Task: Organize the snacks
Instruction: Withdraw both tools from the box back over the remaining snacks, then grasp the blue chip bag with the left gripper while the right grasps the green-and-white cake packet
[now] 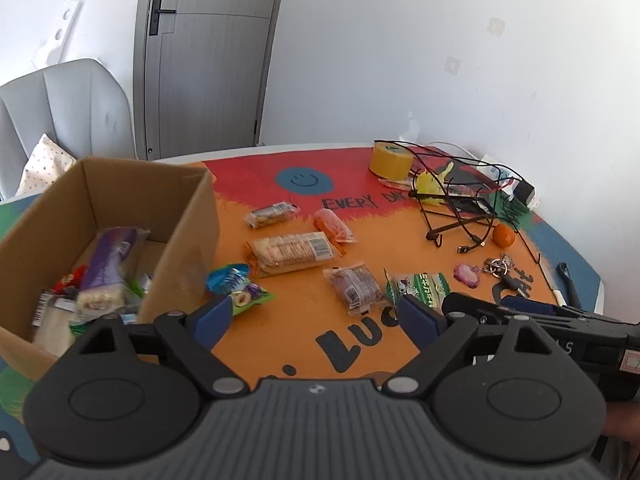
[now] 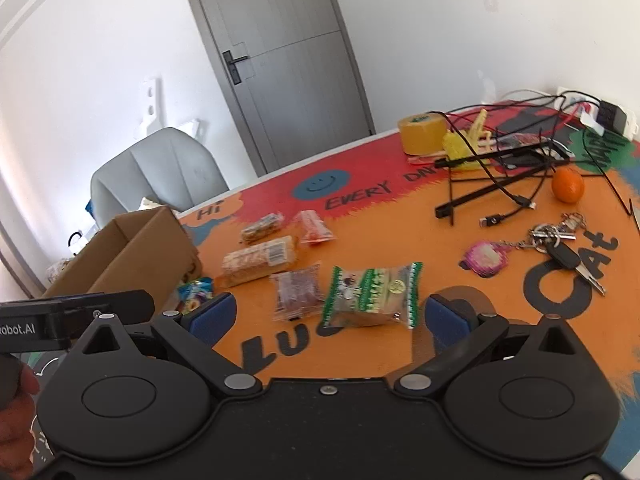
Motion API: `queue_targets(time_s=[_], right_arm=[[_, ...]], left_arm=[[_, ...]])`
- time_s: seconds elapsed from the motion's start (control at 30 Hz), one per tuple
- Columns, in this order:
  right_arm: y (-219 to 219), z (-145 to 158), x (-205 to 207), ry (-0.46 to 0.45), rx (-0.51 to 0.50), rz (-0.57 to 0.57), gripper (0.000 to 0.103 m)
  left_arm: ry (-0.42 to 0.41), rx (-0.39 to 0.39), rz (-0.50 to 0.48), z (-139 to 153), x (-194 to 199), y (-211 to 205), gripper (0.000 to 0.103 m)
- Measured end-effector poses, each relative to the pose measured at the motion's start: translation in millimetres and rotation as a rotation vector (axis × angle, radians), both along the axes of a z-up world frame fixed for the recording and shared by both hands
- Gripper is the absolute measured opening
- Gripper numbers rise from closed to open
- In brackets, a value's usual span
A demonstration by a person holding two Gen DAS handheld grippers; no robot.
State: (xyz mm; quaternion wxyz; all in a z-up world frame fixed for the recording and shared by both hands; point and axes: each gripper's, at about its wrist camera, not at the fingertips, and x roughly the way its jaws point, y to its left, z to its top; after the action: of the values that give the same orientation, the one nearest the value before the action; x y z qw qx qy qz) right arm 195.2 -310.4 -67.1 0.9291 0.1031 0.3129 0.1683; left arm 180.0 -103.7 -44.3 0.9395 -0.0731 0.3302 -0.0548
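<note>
- Tongs, left point(image 1: 316, 316): spread wide, empty, above orange surface point(image 1: 400, 248).
- Tongs, right point(image 2: 328, 316): spread wide, empty, green packet point(image 2: 374, 294) just ahead.
- Box point(image 1: 120, 200): cardboard, left, several snacks inside.
- Snacks: five packets loose beside box.

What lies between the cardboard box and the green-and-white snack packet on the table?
In the left wrist view, between the cardboard box and the green-and-white packet lie a blue-green packet and a dark clear-wrapped snack.

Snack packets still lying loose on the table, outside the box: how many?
6: blue-green packet beside the cardboard box, clear bar, orange packet, long cracker pack, dark packet, green-white packet.
</note>
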Motion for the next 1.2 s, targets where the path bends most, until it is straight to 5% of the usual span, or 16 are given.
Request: queue_targets(time_s=[0.63, 0.73, 0.9, 1.07, 1.2], right_arm=[[0.0, -24.2, 31.1, 0.045, -0.014, -0.005, 0.097], [3.7, -27.3, 36.7, 0.045, -0.027, -0.011, 0.093], [10.9, -33.3, 47.3, 0.047, -0.060, -0.029, 0.085], [16.9, -37.5, 54.2, 0.051, -0.083, -0.033, 0.085], [21.1, -41.0, 57.2, 0.052, -0.104, -0.038, 0.085]], left_arm=[[0.000, 0.105, 0.214, -46.2, 52.8, -11.5, 0.087], [-0.006, 0.115, 0.262, -53.8, 58.9, -6.1, 0.081], [0.030, 0.094, 0.315, -69.9, 71.5, 5.3, 0.058], [0.033, 0.098, 0.351, -81.9, 79.5, 9.7, 0.054], [0.016, 0.107, 0.371, -86.0, 82.5, 10.4, 0.040]])
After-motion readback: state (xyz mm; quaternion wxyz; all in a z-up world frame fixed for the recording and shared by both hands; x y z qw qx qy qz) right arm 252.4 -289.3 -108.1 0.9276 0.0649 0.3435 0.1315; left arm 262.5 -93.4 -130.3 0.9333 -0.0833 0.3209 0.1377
